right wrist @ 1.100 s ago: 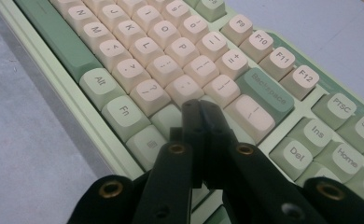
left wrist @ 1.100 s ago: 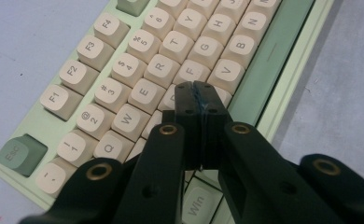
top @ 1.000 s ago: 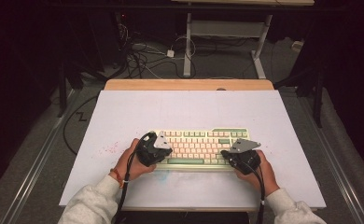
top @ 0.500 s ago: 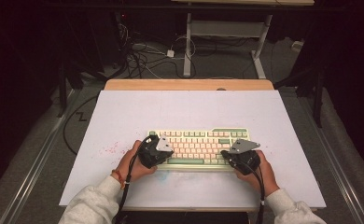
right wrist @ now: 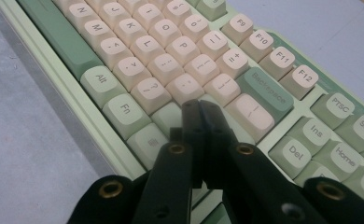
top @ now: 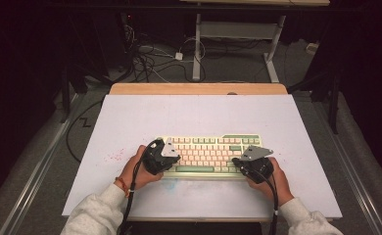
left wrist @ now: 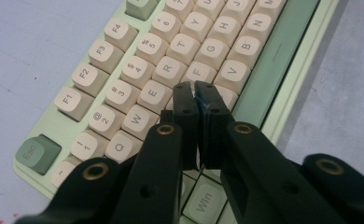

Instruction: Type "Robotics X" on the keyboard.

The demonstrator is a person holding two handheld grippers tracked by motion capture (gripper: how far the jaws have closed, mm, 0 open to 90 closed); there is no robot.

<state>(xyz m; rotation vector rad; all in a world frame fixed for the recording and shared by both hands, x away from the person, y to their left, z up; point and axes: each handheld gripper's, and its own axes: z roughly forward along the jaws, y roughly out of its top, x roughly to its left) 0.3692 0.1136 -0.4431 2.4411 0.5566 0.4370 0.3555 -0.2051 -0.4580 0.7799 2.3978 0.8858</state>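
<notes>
Both grippers — the left gripper (left wrist: 196, 91) and the right gripper (right wrist: 199, 107), each with jaws pressed together, holding nothing — are poking keys on the pale-green, cream-keyed keyboard (top: 206, 154) lying mid-table, so the next move likely calls for a precise tip-down press.

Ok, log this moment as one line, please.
scene: keyboard on table | left gripper: shut, tips over left-side keys | right gripper: shut, tips over right-side keys | nothing held
</notes>
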